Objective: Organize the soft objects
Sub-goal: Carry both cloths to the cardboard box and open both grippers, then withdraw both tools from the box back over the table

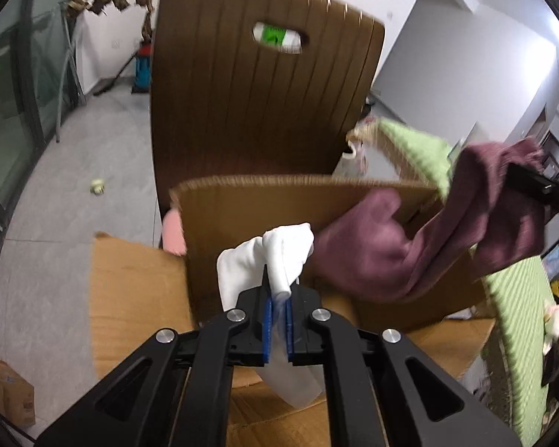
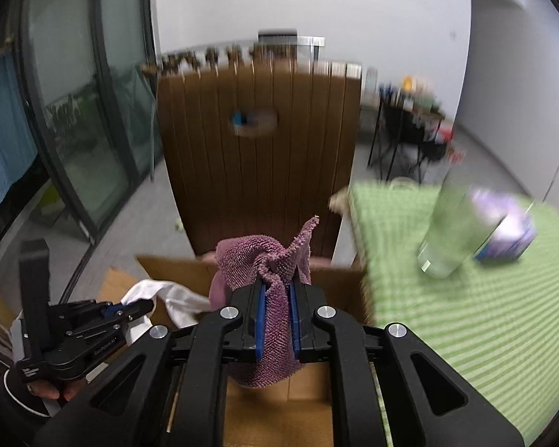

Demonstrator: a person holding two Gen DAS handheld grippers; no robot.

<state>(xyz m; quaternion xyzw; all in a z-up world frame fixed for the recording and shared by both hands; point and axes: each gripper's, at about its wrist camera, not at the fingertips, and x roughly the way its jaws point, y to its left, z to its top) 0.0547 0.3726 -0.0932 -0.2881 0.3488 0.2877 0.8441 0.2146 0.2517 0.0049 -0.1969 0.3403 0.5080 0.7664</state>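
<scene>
Your left gripper is pinched tight on a thin white cloth, and your right gripper is clamped on a nubby purple knit towel. You've got both bunched mid-fabric so they hang as loose bundles, probably easier to drop in. Both dangle over the open brown cardboard box, near its back wall, with the brown slatted chair back behind and the green checked tablecloth alongside.

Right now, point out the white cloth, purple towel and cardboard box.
white cloth [image 1: 279,257]: left wrist view, bunched part above the blue pads.
purple towel [image 2: 261,260]: right wrist view, bunched top above the pads.
cardboard box [image 1: 249,216]: left wrist view, upright back flap.
</scene>
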